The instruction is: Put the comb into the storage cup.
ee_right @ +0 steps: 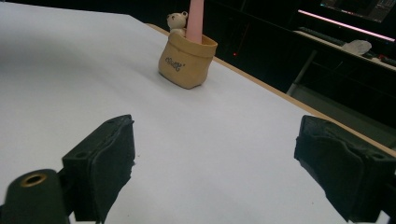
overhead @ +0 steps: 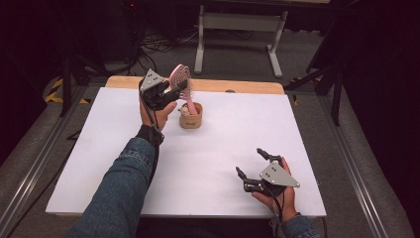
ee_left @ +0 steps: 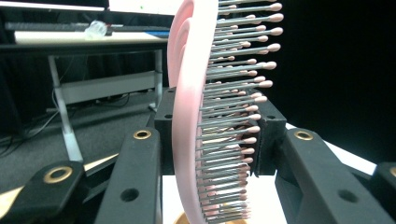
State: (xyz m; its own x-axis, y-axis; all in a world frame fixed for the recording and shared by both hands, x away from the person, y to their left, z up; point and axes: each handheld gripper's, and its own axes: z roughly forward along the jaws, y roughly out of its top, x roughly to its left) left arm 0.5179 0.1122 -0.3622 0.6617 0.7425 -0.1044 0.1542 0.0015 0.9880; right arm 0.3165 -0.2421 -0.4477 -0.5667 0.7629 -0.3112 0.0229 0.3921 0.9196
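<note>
left gripper point(overhead: 174, 94): fingers clamped on brush point(overhead: 181, 79) | brush handle in pouch point(overhead: 190, 118) | right gripper point(overhead: 251, 164): fingers wide, empty, 5 o'clock of pouch

From above the near edge we look forward and down over the whole white table point(overhead: 208, 163), with the tan bear pot point(overhead: 190, 116) far off. Riding the left gripper point(ee_left: 212, 154), we sit just beside the pink hairbrush point(ee_left: 191, 93) above that pot, facing the dark room. From the right gripper point(ee_right: 212, 163) we skim low toward the pot point(ee_right: 187, 60), shared with the high view.
</note>
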